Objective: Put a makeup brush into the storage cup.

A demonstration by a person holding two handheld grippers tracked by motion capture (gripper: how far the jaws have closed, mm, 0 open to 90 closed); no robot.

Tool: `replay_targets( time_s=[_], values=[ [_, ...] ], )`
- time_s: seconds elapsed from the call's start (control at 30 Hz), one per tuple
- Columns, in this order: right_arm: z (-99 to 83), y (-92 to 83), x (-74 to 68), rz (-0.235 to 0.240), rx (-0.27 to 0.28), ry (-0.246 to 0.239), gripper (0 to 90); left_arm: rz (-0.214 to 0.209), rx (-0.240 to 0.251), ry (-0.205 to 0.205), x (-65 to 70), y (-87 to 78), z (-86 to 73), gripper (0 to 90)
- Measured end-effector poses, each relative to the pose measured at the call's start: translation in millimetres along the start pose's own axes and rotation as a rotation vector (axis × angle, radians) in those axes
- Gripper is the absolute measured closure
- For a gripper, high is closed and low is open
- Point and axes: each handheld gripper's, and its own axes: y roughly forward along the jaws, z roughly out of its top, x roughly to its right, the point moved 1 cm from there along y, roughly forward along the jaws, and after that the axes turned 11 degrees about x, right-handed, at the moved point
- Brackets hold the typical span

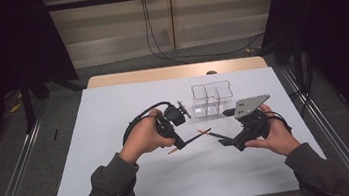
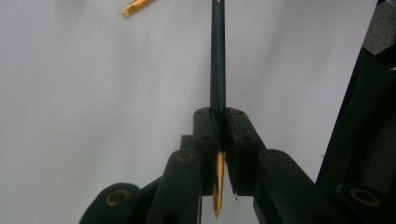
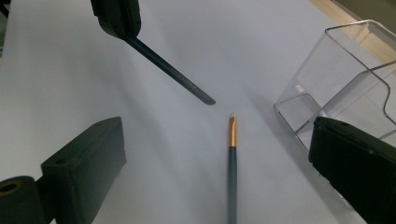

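A slim dark brush (image 2: 217, 70) with a gold ferrule is clamped in the left claw (image 2: 219, 135), raised above the white tabletop (image 1: 114, 115). A second matching brush (image 3: 231, 163) lies flat between the wide-apart jaws of the right claw (image 3: 219, 158), near a clear, boxy plastic organizer (image 3: 345, 84).

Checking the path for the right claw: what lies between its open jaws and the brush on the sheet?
Nothing: in the right gripper view, bare white sheet runs between the right claw and the lying brush.
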Motion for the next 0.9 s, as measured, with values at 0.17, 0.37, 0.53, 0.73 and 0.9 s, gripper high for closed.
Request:
replay_targets(
  time_s=[0.17, 0.37, 0.53, 0.73, 0.9],
  values=[
    [2.4, 3.6, -1.8, 0.013, -0.033, -0.031, 4.9, -0.01, 0.001, 0.007, 0.7, 4.5, 4.5, 83.6],
    [4.8, 6.7, -4.4, 0.028, -0.047, -0.056, 7.0, -0.02, -0.015, 0.026, 1.8, 7.4, 8.5, 83.5],
    [8.3, 10.6, -6.9, 0.05, -0.054, -0.072, 10.4, -0.024, -0.003, 0.024, 4.7, 9.9, 11.8, 83.5],
    [12.4, 17.7, -11.5, 0.07, -0.069, -0.108, 15.0, -0.038, 0.001, 0.024, 6.5, 12.4, 14.6, 83.6],
    [13.1, 22.1, -14.9, 0.078, -0.079, -0.151, 20.6, -0.04, 0.007, 0.026, 7.3, 12.6, 15.6, 83.6]
  ],
)
